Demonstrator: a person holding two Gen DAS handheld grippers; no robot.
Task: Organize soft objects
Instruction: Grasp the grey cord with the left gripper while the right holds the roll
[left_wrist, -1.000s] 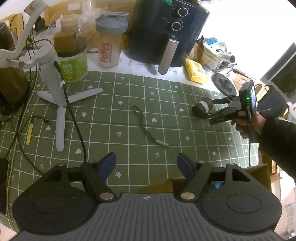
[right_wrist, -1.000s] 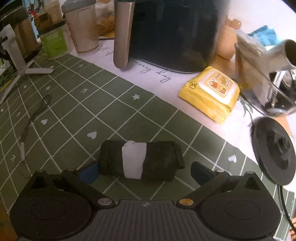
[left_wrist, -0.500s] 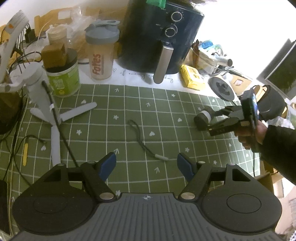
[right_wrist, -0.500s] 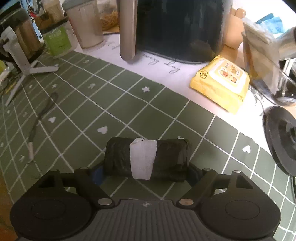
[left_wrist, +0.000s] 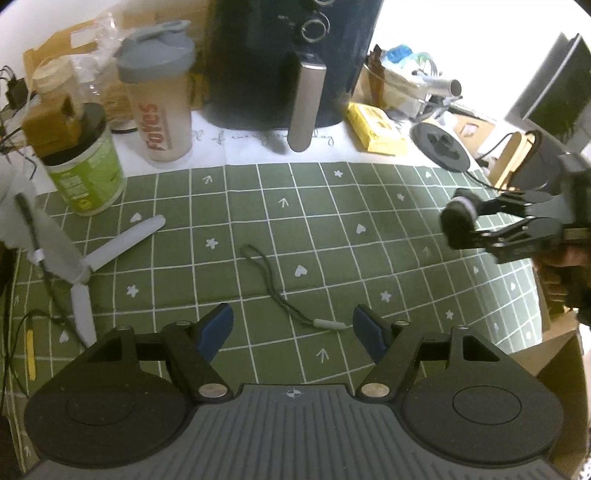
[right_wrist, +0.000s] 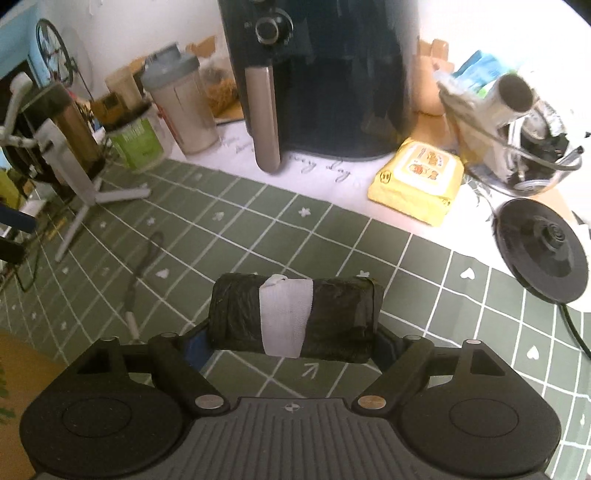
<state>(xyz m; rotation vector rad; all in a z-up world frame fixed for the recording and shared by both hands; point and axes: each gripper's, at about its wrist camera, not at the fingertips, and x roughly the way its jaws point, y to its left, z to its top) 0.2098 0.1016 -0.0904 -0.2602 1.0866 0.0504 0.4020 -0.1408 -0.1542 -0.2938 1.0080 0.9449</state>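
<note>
The black roll (right_wrist: 295, 317) is a soft, crinkled cylinder of dark plastic film with a band of white tape (right_wrist: 284, 317) wrapped round its middle. Its long axis runs crosswise, from one finger to the other of the right gripper (right_wrist: 291, 343), which is clamped on its two ends and holds it clear of the green mat (right_wrist: 332, 236). In the left wrist view the roll (left_wrist: 458, 221) shows end-on as a dark round face pointing across the mat, with the right gripper (left_wrist: 476, 225) behind it near the mat's right edge. The left gripper (left_wrist: 291, 328) hangs with its blue-tipped fingers spread wide and nothing between them. Below it a thin dark cord (left_wrist: 280, 291) with a pale tip lies loose on the mat, which is printed with a white grid, hearts and stars. Beyond the mat stand a dark air fryer (right_wrist: 325, 74), a yellow packet (right_wrist: 417, 181) and a grey-lidded shaker bottle (left_wrist: 159, 96).
</note>
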